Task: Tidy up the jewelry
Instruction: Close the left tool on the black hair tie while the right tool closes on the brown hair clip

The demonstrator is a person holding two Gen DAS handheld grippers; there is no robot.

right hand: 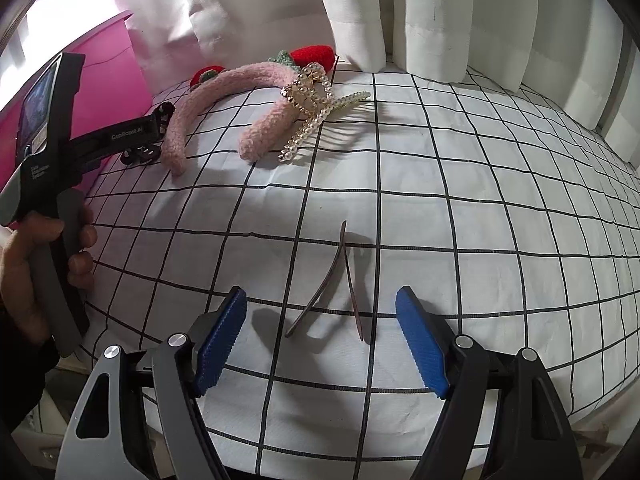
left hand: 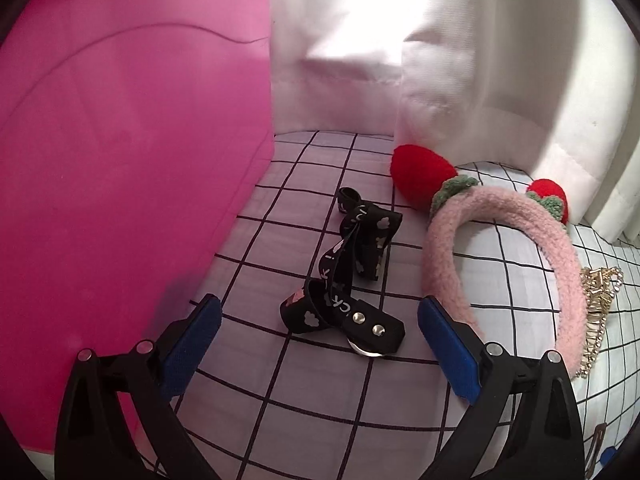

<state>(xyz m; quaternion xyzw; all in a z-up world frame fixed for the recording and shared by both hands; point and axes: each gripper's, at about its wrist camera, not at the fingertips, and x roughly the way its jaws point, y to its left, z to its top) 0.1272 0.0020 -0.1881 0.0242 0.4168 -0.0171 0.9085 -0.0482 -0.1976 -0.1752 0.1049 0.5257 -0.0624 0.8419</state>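
A white sheet with a black grid lies before pale curtains. Our left gripper hangs spread over a black strap, touching nothing; our right gripper gapes around a thin hair clip. The pink headband half hides a pearl comb; a pink box is cropped.
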